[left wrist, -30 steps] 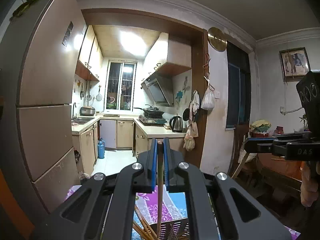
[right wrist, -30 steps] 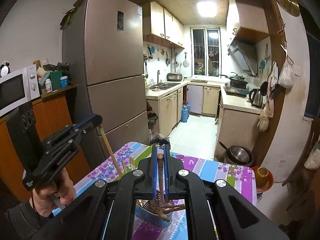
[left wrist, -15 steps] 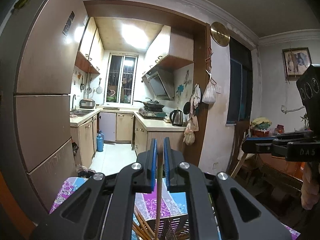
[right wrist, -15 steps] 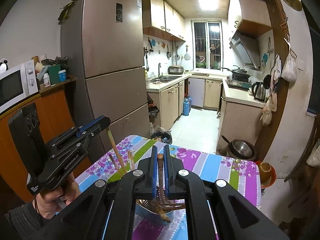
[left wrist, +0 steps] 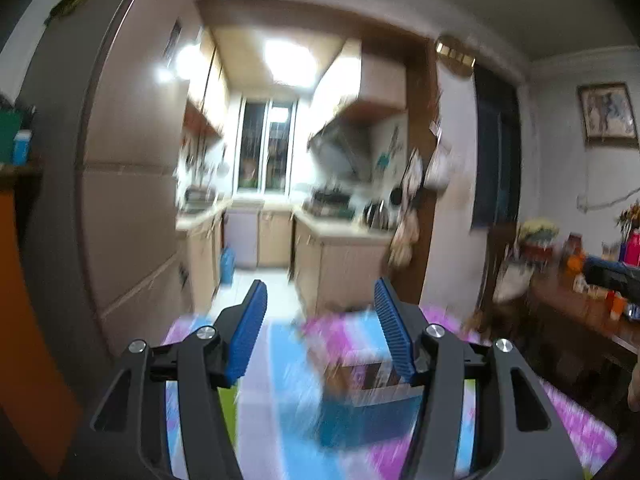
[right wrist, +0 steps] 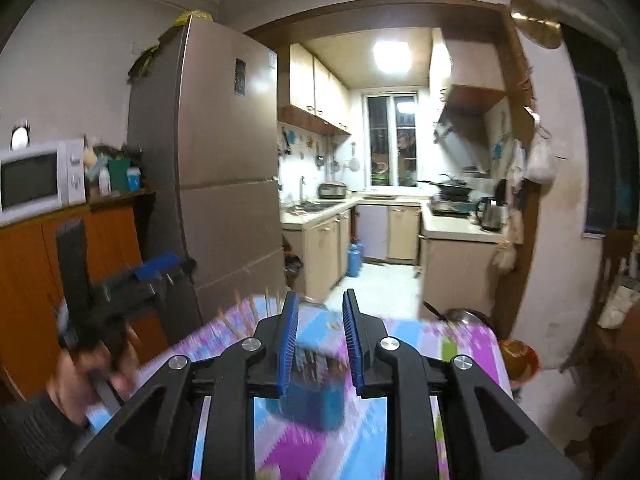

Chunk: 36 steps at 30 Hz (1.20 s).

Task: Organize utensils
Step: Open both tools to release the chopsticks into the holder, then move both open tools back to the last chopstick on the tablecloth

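A blue utensil holder (right wrist: 314,396) stands on the patterned tablecloth (right wrist: 400,432), blurred by motion; it also shows in the left wrist view (left wrist: 368,404). Chopstick tips (right wrist: 244,316) stick up left of it, blurred. My left gripper (left wrist: 320,312) is open wide and empty above the holder. It also appears in the right wrist view (right wrist: 156,268), held in a hand at the left. My right gripper (right wrist: 320,320) is open and empty just above the holder. Its dark body shows at the right edge of the left wrist view (left wrist: 612,272).
A tall fridge (right wrist: 224,184) stands left of the table, a microwave (right wrist: 36,180) on an orange cabinet beside it. The kitchen doorway lies behind the table. A steel bowl (right wrist: 468,316) sits on the floor. A cluttered sideboard (left wrist: 580,292) is at the right.
Both grippers have opened and let go of their chopsticks, which no longer stand between the jaws. Both views have shifted and are now motion-blurred.
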Each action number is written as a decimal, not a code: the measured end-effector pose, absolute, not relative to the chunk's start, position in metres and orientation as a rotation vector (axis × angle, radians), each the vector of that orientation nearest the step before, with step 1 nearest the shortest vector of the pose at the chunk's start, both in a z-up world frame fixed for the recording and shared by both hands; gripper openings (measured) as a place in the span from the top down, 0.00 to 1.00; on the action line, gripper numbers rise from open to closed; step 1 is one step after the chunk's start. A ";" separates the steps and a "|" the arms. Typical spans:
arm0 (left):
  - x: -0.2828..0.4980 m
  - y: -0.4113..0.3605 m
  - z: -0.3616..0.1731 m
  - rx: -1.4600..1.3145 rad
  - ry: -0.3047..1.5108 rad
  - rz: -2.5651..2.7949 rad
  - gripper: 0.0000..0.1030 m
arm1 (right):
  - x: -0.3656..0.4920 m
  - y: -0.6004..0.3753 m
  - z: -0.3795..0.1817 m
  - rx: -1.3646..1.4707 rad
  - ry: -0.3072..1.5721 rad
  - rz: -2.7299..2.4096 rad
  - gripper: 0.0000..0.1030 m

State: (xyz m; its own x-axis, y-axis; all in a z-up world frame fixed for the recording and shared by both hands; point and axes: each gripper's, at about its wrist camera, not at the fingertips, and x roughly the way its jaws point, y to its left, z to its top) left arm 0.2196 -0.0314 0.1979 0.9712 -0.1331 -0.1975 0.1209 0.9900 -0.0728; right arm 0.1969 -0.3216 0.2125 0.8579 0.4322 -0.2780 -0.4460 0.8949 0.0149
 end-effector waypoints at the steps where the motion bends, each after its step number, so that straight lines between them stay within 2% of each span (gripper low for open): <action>1: 0.219 -0.026 0.186 -0.050 0.239 -0.117 0.48 | 0.195 -0.318 0.190 -0.068 0.324 0.452 0.76; 7: 0.258 -0.016 0.141 -0.025 0.464 -0.087 0.48 | 0.247 -0.286 0.119 -0.122 0.554 0.461 0.77; 14: 0.274 -0.040 0.125 0.033 0.515 -0.119 0.48 | 0.285 -0.280 0.100 -0.116 0.626 0.433 0.77; 17: 0.256 -0.039 0.136 0.029 0.490 -0.123 0.48 | 0.269 -0.290 0.117 -0.095 0.574 0.439 0.77; 21: 0.181 -0.020 0.185 0.052 0.369 -0.132 0.48 | 0.183 -0.323 0.165 -0.118 0.358 0.508 0.76; 23: 0.132 -0.004 0.199 0.072 0.288 -0.107 0.37 | 0.128 -0.345 0.178 -0.123 0.249 0.519 0.72; 25: 0.075 0.014 0.196 0.101 0.211 -0.044 0.33 | 0.085 -0.364 0.172 -0.114 0.198 0.511 0.70; 27: 0.038 0.026 0.176 0.105 0.199 -0.007 0.32 | 0.055 -0.379 0.151 -0.096 0.203 0.507 0.70; 29: 0.007 0.039 0.129 0.067 0.250 0.022 0.32 | 0.037 -0.389 0.119 -0.065 0.252 0.510 0.70; 32: -0.008 0.036 0.057 -0.014 0.396 0.009 0.32 | 0.022 -0.399 0.058 -0.011 0.375 0.502 0.70; 36: -0.019 0.008 -0.011 0.015 0.476 -0.006 0.32 | 0.008 -0.400 -0.002 -0.031 0.458 0.472 0.70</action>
State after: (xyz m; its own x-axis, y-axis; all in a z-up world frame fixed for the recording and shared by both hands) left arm -0.0185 0.0080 -0.0110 0.8887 -0.0021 -0.4585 0.0090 0.9999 0.0128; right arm 0.0078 -0.4003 -0.0017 0.7912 0.4317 -0.4331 -0.4455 0.8921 0.0754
